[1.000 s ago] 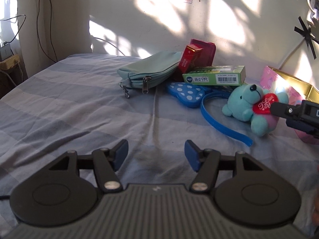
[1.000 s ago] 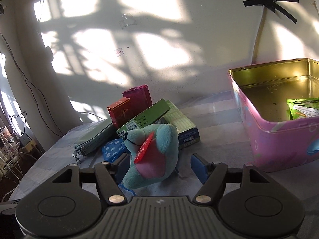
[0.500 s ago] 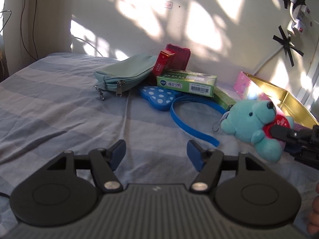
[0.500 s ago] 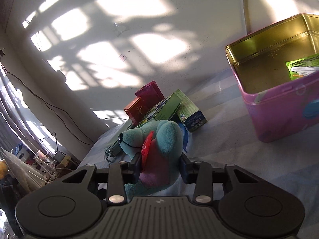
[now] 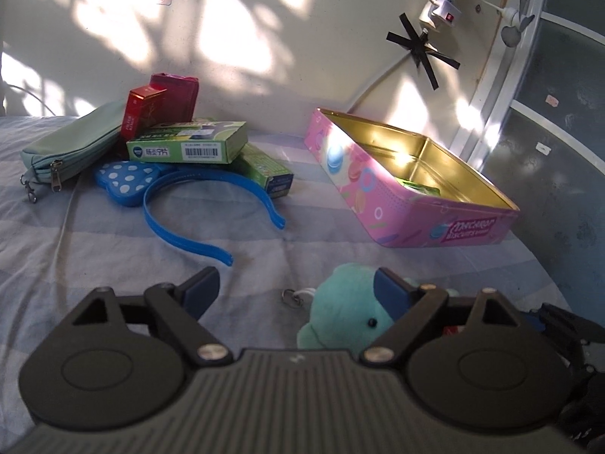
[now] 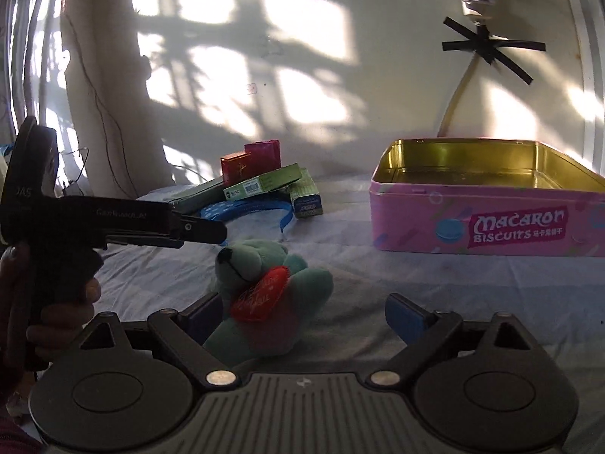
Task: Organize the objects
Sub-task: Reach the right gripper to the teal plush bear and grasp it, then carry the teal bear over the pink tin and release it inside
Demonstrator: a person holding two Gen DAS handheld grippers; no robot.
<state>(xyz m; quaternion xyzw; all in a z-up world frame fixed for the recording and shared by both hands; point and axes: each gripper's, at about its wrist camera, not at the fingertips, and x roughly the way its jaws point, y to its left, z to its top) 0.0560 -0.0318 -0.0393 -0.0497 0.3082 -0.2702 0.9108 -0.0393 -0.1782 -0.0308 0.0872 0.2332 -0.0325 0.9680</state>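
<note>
Between the right gripper (image 6: 302,312)'s just-released, wide-apart jaws sits the teddy bear (image 6: 264,287), so the left gripper (image 5: 298,291), jaws also just spread and empty, should centre on its body before clenching.

the teddy bear's (image 5: 340,302) body hides behind the left gripper (image 5: 298,287); the tin's (image 6: 491,223) right end is cropped.

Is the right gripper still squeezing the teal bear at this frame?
Apart. In the right wrist view the right gripper has just opened; its right pad stands clear of the teal bear, which sits on the bedsheet.
</note>
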